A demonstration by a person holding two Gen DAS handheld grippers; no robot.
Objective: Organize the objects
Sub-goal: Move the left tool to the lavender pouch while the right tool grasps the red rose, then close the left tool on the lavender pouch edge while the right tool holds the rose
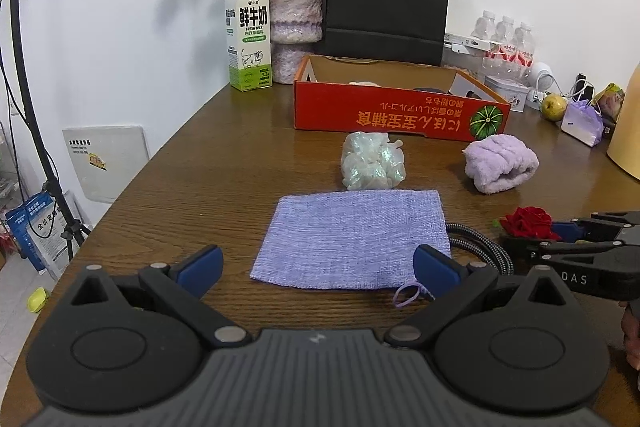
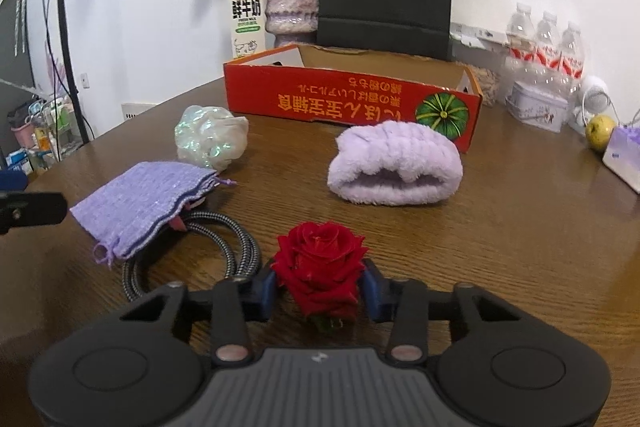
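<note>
Brown wood table (image 2: 500, 227) against a white wall, with a red box (image 2: 352, 103) sitting open toward the back, looks like that's where the loose stuff goes.

The right gripper (image 2: 320, 289) has a rose (image 2: 320, 263) dead centre between its blue pads, which sit right against the bloom on both sides, so I'd call that a grip, jaws most of the way closed. The rose is on the table at the near edge, bloom pointing away from the hand and toward the box, green stem end tucked back under the jaws. So the long axis runs pretty much along the gripper's own line.

The left gripper (image 1: 320, 265) is wide open with nothing in it, hovering over the near edge of a purple pouch (image 1: 352, 237) lying flat. A braided cable (image 2: 192, 251) pokes out from under the pouch, between the two grippers.

The box is straight ahead of the rose, past a rolled towel (image 2: 396, 167), so the right hand's the obvious one to carry it. It'll likely need to lift over that towel.
</note>
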